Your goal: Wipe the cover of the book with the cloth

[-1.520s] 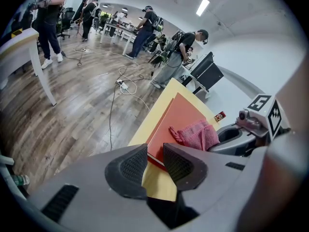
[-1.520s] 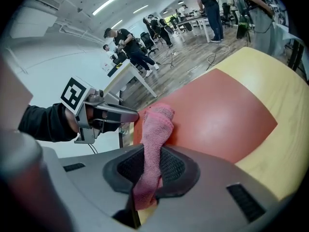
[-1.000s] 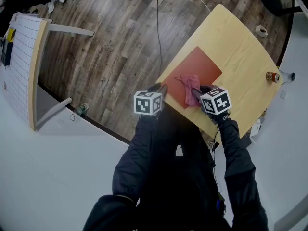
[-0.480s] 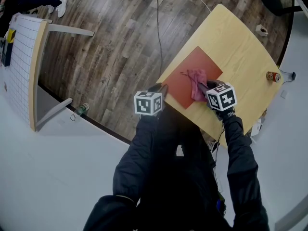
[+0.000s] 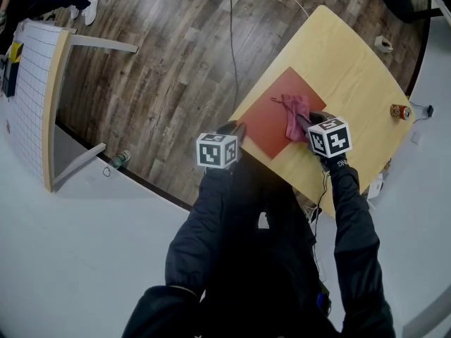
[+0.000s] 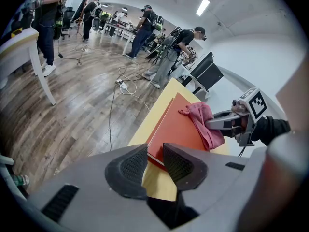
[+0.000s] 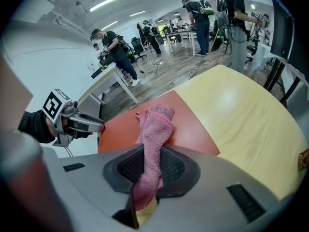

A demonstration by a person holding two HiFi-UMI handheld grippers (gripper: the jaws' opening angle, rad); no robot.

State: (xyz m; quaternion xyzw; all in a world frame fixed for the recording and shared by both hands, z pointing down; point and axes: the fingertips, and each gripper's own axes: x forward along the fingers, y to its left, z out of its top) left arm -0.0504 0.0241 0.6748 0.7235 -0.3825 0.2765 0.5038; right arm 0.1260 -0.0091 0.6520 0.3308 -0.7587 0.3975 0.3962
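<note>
1. Bearing everything, the rounded pale wooden table stretches ahead of both tools.
2. The flat red hardcover book lies on it, under and ahead of the right gripper. Its near corner is just in front of the left gripper.
3. The pink terry cloth is clamped between the right gripper's jaws, and its free end trails forward onto the cover.
4. The left gripper's jaws stand a narrow gap apart and hold nothing; the book's corner shows through that gap.
5. To wipe well, I'd keep the cloth pressed flat and drag it in overlapping passes out to the far corners. The left tool could steady the book so it doesn't skid.
6. I can make out no container. A small round orange thing sits well off to the right gripper's right, too small to tell what it is.
</note>
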